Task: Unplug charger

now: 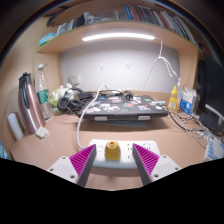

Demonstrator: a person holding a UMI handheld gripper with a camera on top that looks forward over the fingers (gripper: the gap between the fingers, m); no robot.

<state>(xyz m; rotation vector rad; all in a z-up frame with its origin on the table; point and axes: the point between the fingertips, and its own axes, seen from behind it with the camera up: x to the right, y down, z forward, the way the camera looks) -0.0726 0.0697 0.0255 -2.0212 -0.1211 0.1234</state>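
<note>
We are looking across a cluttered wooden desk (pixel 45 150) in a small room, with a white wall behind it and a shelf (pixel 110 30) of books overhead, lit by a long strip lamp (pixel 112 37).

Nearest to us, the tongs (pixel 113 161) are standing released, their two magenta pads (pixel 83 160) spread wide and pressing on nothing. Between the fingers a white, flat, oblong power strip (pixel 120 156) is lying on the smooth tan surface. A small rounded yellow charger (pixel 114 150) is sitting plugged into its top, midway between the pads with a gap at either side.

A thin white cable (pixel 83 115) is rising from near the strip and curving back over the desk. Beyond it a dark, flat laptop (pixel 130 108) is resting, its lid covered with stickers, and black headphones (pixel 68 100) are lying beside it toward our left. Further left, a clear plastic bottle (pixel 42 92) is standing upright near a dark, curved metallic object (pixel 30 105). On the far right, a yellow bottle (pixel 174 99) is standing beside a glossy blue one (pixel 187 102).
</note>
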